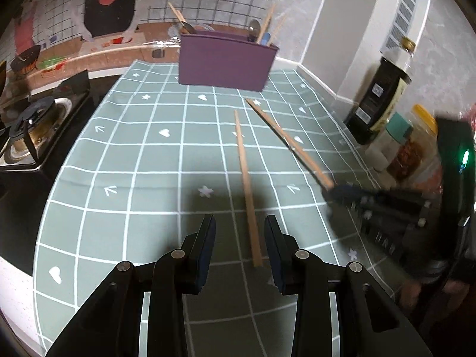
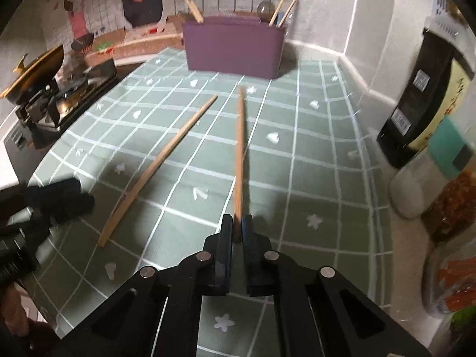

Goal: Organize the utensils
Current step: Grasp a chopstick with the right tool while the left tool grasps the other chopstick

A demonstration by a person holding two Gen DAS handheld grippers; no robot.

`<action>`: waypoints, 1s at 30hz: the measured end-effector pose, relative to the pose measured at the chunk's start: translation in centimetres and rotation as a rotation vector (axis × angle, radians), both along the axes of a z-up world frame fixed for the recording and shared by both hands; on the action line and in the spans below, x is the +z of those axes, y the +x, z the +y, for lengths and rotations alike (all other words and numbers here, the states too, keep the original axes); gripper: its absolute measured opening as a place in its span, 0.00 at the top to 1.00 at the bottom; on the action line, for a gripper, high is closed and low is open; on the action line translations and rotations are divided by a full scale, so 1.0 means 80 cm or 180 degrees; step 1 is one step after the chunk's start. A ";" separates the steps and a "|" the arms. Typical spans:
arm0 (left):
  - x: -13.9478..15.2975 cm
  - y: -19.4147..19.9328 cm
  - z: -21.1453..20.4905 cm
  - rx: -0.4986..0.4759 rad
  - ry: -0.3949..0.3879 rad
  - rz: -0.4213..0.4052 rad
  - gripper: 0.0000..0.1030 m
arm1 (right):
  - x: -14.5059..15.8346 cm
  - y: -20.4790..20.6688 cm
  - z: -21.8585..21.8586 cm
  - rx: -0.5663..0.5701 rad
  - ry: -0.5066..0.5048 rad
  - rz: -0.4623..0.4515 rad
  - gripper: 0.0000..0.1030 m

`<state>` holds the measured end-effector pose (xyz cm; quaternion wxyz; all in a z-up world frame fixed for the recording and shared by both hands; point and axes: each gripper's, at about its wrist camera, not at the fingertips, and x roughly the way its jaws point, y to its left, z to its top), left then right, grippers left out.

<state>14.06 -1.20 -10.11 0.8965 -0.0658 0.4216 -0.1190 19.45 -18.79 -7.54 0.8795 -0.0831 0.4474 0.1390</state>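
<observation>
Gripping: right gripper (image 2: 237, 223) has its black jaws closed on the near end of a long wooden chopstick (image 2: 239, 154)
Held chopstick: it points away from the jaws toward the holder, its far tip over the cloth; whether that tip touches the cloth I cannot tell
Left gripper: left gripper (image 1: 240, 223) hovers low over the bench with its jaws spread fairly wide, holding nothing
Second chopstick: a second loose wooden chopstick (image 1: 247, 190) lies flat on the cloth; in the left wrist view its near end lies between the open jaws, close to the right-hand one, with no pad pressing on it
Spacing: the two chopsticks lie near each other, closer at their far ends and spreading apart toward the grippers
Holder: a purple rectangular utensil holder (image 1: 226, 62) stands upright at the far edge of the cloth, with several chopsticks and a metal spoon sticking out of it
Bench: a grey-green cloth with a white grid (image 1: 142, 154) covers it
Left side: a black gas stove (image 1: 38, 128)
Right side: bottles and jars (image 2: 422, 113) against the wall
</observation>
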 end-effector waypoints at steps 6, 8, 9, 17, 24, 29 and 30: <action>-0.008 -0.002 -0.016 -0.0109 0.0011 0.0099 0.66 | 0.030 0.004 -0.022 -0.0146 0.0197 -0.0139 0.94; -0.009 -0.002 -0.018 -0.0110 0.0001 0.0114 0.66 | 0.036 0.004 -0.027 -0.0190 0.0223 -0.0182 0.94; -0.010 -0.002 -0.017 -0.0103 -0.0009 0.0115 0.66 | 0.037 0.003 -0.030 -0.0204 0.0235 -0.0192 0.94; -0.021 -0.005 -0.015 0.0027 -0.0014 0.0173 0.66 | 0.042 0.000 -0.043 -0.0310 0.0284 -0.0210 0.94; -0.029 -0.003 -0.023 0.0106 0.0088 0.0192 0.70 | 0.043 0.000 -0.047 -0.0321 0.0303 -0.0207 0.94; -0.031 -0.002 -0.025 0.0133 0.0168 0.0179 0.79 | 0.042 -0.001 -0.047 -0.0297 0.0308 -0.0201 0.94; -0.031 -0.002 -0.026 0.0136 0.0184 0.0174 0.79 | 0.042 -0.001 -0.047 -0.0293 0.0308 -0.0197 0.94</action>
